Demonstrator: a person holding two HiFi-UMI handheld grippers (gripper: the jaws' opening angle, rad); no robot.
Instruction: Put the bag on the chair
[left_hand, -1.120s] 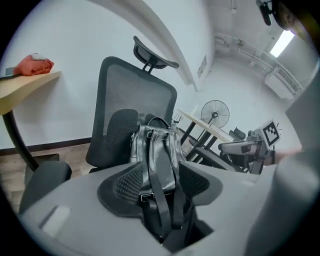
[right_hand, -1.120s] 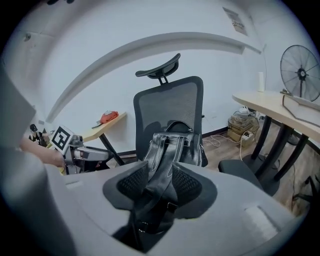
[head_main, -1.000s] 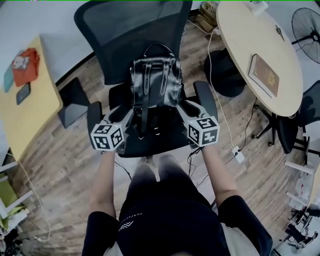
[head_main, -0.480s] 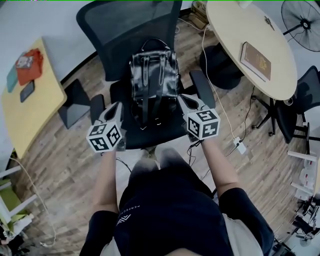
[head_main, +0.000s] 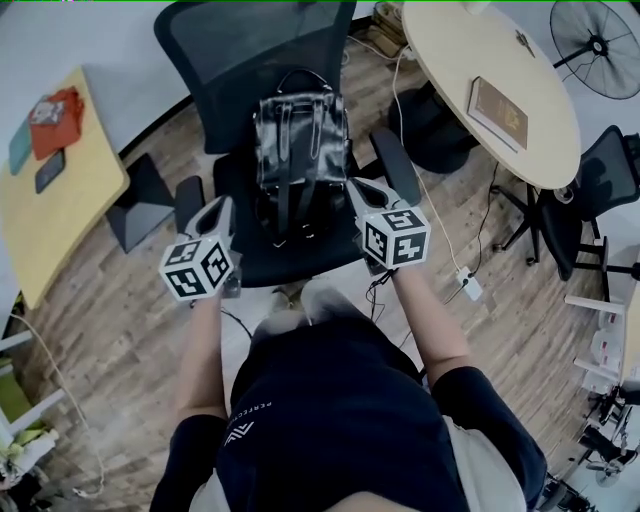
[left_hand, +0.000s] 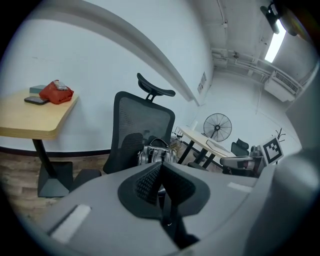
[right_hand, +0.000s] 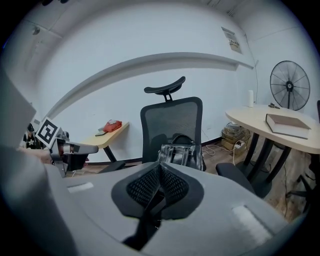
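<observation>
Grey left tongs, jaws just closed together, empty; black bag upright on the chair seat against the backrest, ahead of and between both tongs, touching neither; right tongs likewise clenched, empty, just beside the chair's armrest.

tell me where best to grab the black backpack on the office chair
Take the top carry handle, coming from above and the front. The black backpack stands upright on the seat against the mesh backrest, so the back is blocked, while the handle loop arches free on top; the body looks too wide for the jaws.
</observation>
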